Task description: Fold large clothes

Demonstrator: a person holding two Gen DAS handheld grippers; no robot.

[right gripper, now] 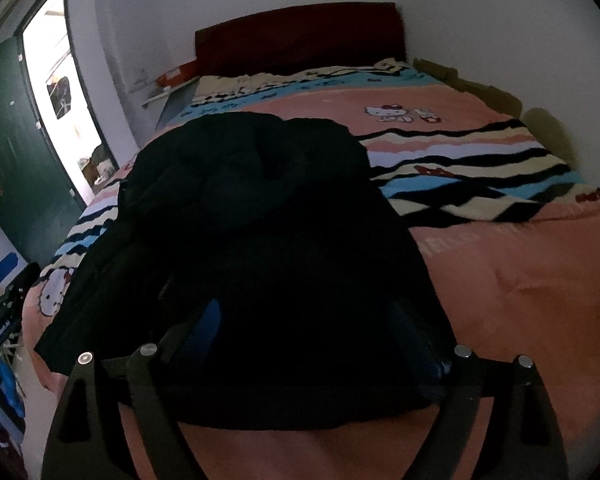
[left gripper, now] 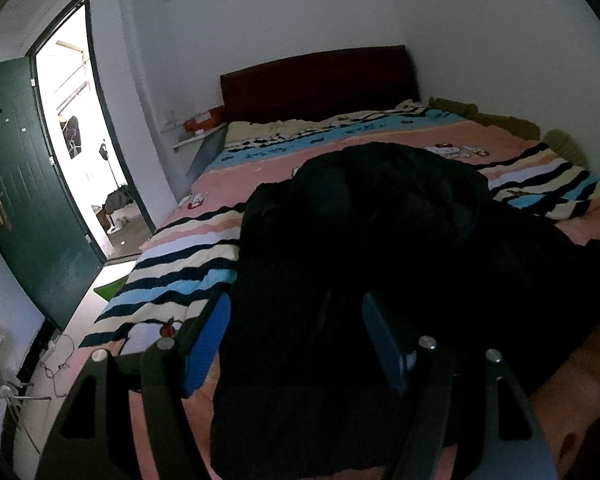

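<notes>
On the bed's pink cartoon-print quilt (right gripper: 520, 280) lay a bulky black padded jacket (left gripper: 380, 240), bunched and only partly folded. Left claw (left gripper: 296, 344) spread wide above its near hem, gripping nothing; right claw (right gripper: 304, 332) likewise released over the near edge. Could easily pinch one slippery layer only — fold slumping, dark folds masking the true hem.

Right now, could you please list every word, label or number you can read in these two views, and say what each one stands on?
"HELLO": pale, faint letters on the pink bedspread, right of the black coat; the word after it is too washed out to read.
Dark script on the bedspread's blue band: too small and blurred.
White lettering on the left gripper: too blurred.
Orange box by the headboard: no legible text.
</notes>
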